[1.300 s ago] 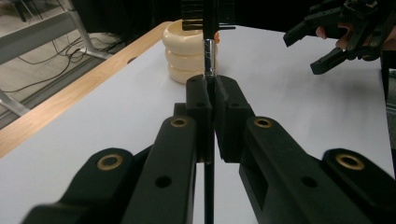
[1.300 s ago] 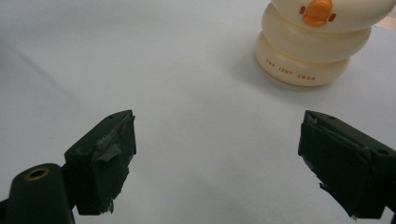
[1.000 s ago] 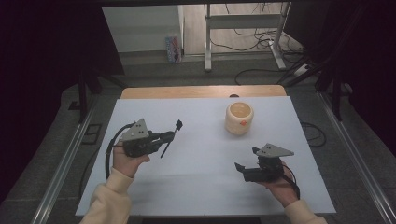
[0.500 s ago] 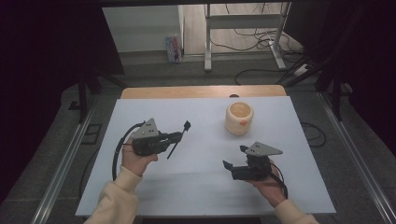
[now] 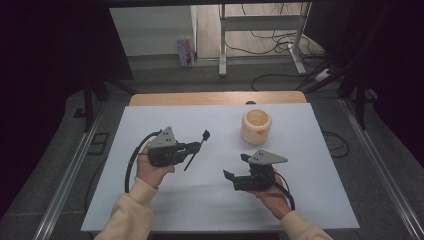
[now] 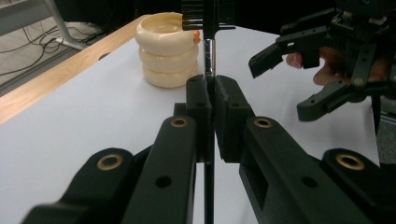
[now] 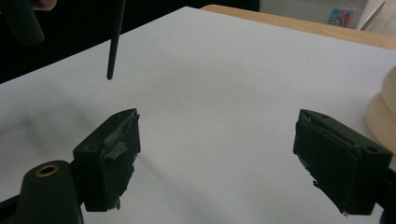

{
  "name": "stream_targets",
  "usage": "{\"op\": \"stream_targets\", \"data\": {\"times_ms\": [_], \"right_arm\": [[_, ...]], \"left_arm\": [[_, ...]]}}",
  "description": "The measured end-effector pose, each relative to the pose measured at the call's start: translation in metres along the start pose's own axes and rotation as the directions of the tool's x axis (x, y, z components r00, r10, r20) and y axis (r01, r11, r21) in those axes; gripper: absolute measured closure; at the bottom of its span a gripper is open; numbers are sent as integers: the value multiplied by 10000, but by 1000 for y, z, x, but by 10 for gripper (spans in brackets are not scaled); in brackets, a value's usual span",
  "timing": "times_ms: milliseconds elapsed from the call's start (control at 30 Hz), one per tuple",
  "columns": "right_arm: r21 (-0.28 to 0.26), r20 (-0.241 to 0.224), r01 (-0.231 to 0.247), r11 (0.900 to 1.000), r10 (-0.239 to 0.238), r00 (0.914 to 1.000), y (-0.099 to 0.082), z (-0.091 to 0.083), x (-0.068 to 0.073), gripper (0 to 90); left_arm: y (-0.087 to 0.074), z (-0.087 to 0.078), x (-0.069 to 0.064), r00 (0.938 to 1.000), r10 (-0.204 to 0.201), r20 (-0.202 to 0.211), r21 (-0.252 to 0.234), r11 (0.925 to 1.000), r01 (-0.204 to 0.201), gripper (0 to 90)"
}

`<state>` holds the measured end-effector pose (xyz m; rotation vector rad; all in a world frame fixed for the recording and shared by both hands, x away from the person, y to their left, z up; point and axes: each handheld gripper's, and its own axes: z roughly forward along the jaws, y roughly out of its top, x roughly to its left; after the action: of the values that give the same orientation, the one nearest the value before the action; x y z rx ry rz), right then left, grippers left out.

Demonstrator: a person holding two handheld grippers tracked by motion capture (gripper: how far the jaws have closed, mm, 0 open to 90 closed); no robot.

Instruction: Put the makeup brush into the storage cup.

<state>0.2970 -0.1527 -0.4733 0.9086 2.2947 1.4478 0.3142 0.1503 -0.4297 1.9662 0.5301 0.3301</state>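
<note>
White table (image 5: 165,210): brush (image 5: 195,148) clamped in left gripper (image 5: 192,147).

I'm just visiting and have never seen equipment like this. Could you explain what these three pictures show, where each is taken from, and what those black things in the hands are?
No robot arm here: a person sits at a table covered by a white sheet and holds a hand-operated two-jaw clamp in each hand. The high view looks down from above the person's side. There the left gripper and the right gripper come in from the bottom, each with a grey three-cornered plate on top.

The other two pictures come from small cameras riding on the grippers, looking along their own black jaws. In the left gripper view, the jaws are shut on a thin black brush, its bristled head pointing towards a cream ribbed cup. The right gripper view shows its jaws wide apart with nothing between them, above the white sheet.
</note>
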Motion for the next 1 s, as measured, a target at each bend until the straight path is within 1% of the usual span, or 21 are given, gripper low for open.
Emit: {"op": "stream_targets", "data": {"times_ms": [333,500,700,900,1000], "right_arm": [[-183,-231,-146,9997,142,9996,7,17,9,161],[-273,-340,-289,9992,280,9990,12,21,9,174],[-288,-528,-367,9989,351,9980,14,27,12,188],[-354,-659,-541,9979,516,9965,17,32,13,201],[-344,-720,-575,9978,549,9959,17,35,14,207]], "left_arm": [[3,8,-3,9999,-7,171,-51,10000,8,856],[4,11,-5,9998,-30,207,-50,10000,31,856],[5,13,-5,9996,-169,235,-110,9998,172,856],[6,16,-7,9994,-162,315,-102,9998,165,856],[6,17,-7,9990,-224,388,-133,9996,229,856]]}}
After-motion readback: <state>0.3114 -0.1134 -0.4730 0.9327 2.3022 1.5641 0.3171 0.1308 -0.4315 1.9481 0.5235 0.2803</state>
